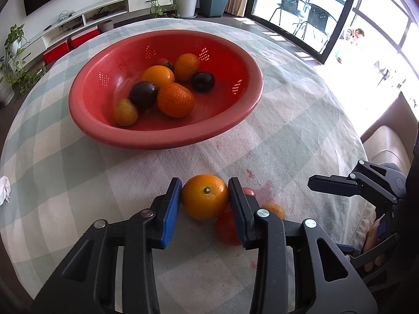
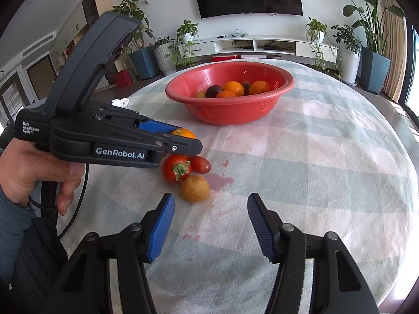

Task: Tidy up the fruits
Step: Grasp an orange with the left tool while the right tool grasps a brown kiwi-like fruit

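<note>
A red colander bowl (image 1: 167, 136) (image 2: 230, 115) on the checked tablecloth holds several fruits: oranges, dark plums and a brownish fruit. My left gripper (image 1: 205, 196) is shut on an orange (image 1: 205, 196) that rests on the cloth; the orange also shows in the right wrist view (image 2: 183, 133) between the left gripper's fingers (image 2: 188, 145). Beside it lie a red tomato (image 2: 175, 168) (image 1: 226, 229), a small red tomato (image 2: 200, 164) and a brownish round fruit (image 2: 194, 188) (image 1: 275, 209). My right gripper (image 2: 210, 218) is open and empty, just short of the brownish fruit.
The round table's edge (image 2: 387, 261) curves close on the right. A crumpled white tissue (image 2: 120, 102) lies at the far left of the table. Red stains (image 2: 221, 180) mark the cloth near the loose fruits. A chair (image 1: 387, 146) stands beside the table.
</note>
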### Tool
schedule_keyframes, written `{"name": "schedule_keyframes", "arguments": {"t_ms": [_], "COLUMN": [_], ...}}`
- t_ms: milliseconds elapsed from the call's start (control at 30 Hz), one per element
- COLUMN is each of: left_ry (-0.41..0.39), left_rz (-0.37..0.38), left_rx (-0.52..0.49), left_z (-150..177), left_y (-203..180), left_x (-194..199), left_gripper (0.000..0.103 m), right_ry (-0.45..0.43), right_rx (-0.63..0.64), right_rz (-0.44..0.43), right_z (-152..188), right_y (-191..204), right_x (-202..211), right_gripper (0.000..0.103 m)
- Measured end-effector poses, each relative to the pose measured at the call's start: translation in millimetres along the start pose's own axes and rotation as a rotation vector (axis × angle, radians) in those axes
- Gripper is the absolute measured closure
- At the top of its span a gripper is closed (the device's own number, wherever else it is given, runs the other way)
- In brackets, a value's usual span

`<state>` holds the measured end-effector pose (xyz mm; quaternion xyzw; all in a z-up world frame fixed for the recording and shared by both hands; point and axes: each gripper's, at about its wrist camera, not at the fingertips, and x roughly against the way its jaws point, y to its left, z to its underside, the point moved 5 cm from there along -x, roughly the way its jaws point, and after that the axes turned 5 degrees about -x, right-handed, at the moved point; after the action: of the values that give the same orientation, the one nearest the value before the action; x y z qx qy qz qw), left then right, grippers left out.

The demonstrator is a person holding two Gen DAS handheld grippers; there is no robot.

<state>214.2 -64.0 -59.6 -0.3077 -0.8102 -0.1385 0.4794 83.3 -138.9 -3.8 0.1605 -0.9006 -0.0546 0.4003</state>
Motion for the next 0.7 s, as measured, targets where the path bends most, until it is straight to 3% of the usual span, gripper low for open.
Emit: {"name": "schedule_keyframes", "arguments": {"t_ms": [500,700], "left_ry": [-0.035,-0.055], "left_rz": [-0.009,-0.013], "left_rx": [0.018,0.046], "left_z": [0,6], "left_y": [7,18], "left_x": [19,32], "left_gripper": [0.069,0.069], "right_ry": [0.007,0.076], "right_rx": [0.027,0.130], "right_rz": [0.009,0.014], "right_z": [-5,-12], "right_y": [1,14], "right_x": [1,-11], "right_gripper": [0.043,0.046]}}
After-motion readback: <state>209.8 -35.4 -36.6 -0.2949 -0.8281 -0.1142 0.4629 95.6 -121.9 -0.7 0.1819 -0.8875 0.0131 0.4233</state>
